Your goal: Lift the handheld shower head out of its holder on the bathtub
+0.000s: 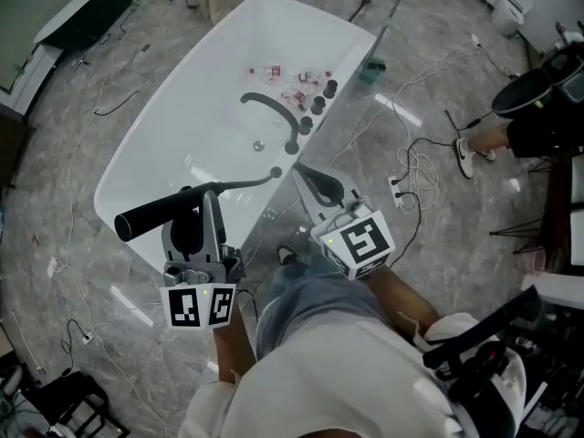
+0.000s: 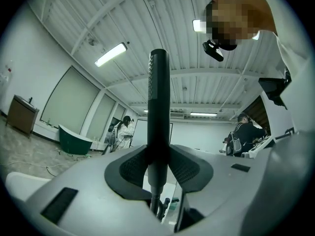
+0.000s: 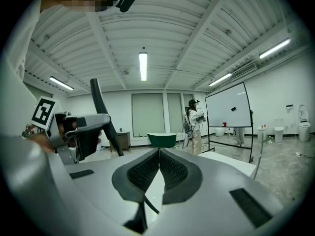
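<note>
The black handheld shower head (image 1: 151, 217) is lifted over the near end of the white bathtub (image 1: 108, 182). My left gripper (image 1: 206, 201) is shut on its handle. In the left gripper view the wand (image 2: 158, 107) stands upright between the two pads (image 2: 133, 170). Its thin hose (image 1: 251, 182) runs right from the handle toward the tub's rim. My right gripper (image 1: 310, 179) hangs just right of the hose's end. Its jaws are shut pad to pad (image 3: 159, 154), with nothing seen between the pads and a thin dark line below them. The black spout (image 1: 274, 109) and knobs (image 1: 318, 105) sit on the tub's far rim.
Small items (image 1: 294, 86) lie in the tub's far end. Cables and a power strip (image 1: 399, 192) trail over the marble floor on the right, near another person's foot (image 1: 465, 158). A green tub (image 2: 74, 144) and a whiteboard (image 3: 229, 112) stand farther off in the room.
</note>
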{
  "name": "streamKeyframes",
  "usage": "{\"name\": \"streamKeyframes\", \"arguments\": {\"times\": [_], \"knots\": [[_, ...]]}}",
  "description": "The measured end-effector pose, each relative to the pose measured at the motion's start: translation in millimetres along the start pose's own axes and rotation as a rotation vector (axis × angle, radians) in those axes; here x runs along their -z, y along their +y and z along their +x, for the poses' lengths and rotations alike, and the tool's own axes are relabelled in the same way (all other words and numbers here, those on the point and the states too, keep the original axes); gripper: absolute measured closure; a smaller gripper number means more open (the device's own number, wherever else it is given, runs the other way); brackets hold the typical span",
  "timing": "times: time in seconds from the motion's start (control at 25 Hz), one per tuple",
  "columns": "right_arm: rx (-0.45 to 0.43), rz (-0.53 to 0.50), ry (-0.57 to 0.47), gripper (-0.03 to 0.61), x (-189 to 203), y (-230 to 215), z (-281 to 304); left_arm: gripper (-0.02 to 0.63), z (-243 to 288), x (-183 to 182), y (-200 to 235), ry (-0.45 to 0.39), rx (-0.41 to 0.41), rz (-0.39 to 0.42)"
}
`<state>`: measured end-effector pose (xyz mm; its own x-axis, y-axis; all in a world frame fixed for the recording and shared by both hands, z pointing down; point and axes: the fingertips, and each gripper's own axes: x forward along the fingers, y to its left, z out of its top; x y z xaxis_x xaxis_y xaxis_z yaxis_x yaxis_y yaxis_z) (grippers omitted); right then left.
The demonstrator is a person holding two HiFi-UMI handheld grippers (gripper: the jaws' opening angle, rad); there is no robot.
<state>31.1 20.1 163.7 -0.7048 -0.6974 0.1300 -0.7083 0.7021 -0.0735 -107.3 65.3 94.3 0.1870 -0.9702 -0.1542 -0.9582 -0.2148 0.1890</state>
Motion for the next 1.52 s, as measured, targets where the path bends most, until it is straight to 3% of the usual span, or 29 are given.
{"name": "streamKeyframes", "arguments": {"times": [0.32, 0.48, 0.8, 1.52], "knots": [[-0.005, -0.01, -0.012, 0.561, -15, -5, 1, 0.471, -2, 12, -1, 0.009, -0.014, 0.002], [-0.005, -0.019, -0.019, 0.561, -18, 23, 0, 0.471, -18, 12, 16, 0.017, -0.022, 0.021], [-0.016, -0.033, -0.005, 0.561, -16, 38, 7, 0.471, -18, 30, 28, 0.051, -0.035, 0.007], [-0.017, -0.029, 0.008, 0.561, -13, 34, 11, 0.471, -3, 40, 27, 0.054, -0.026, -0.003]]}}
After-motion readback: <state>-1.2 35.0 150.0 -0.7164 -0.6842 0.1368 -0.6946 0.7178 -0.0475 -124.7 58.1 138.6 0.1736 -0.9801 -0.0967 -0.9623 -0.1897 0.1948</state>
